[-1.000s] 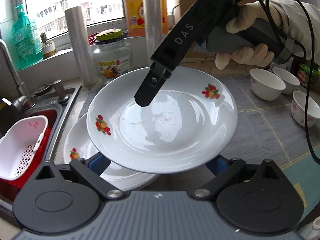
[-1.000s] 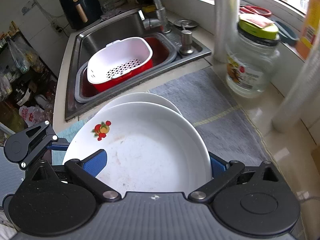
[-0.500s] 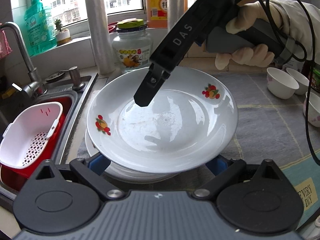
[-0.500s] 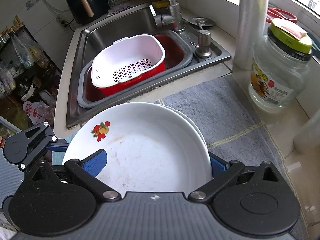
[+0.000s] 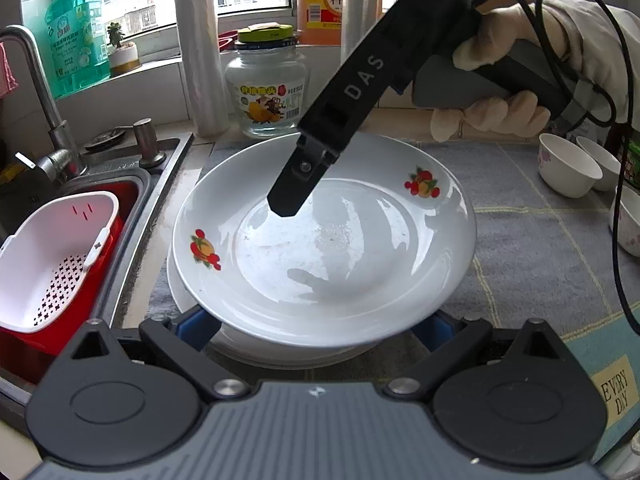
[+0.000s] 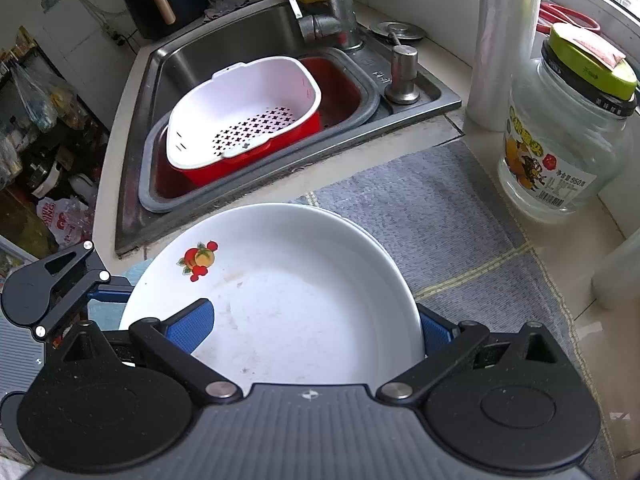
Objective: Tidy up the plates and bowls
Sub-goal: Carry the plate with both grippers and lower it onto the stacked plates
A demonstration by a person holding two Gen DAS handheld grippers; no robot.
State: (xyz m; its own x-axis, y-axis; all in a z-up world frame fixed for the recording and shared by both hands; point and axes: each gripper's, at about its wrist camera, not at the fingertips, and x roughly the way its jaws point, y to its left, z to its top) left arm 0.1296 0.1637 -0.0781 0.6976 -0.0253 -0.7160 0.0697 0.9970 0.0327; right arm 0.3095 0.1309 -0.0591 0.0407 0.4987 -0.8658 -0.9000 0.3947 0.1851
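Grey mat covers the counter beside the sink, and the stacking happens on that mat. A white plate with fruit prints sits slightly tilted in the lower middle of both views. It is held just over a second plate, whose rim peeks out along the lower left edge in the left wrist view.

The right gripper appears clamped on the plate. One blue pad lies on the inner face and the other is tucked behind the rim. In the left wrist view its upper finger reaches down from the upper right into the plate's well.

The left gripper has its jaws apart, with both pads showing just under the near rim. Whether they touch the rim cannot be told.

The held plate is almost centred over the lower one, shifted a little toward the upper right of the left wrist frame. The coming move is probably a short drop with a small nudge to the lower left. The right gripper carries the load.

Bowls wait at the right edge, well apart from the plates.
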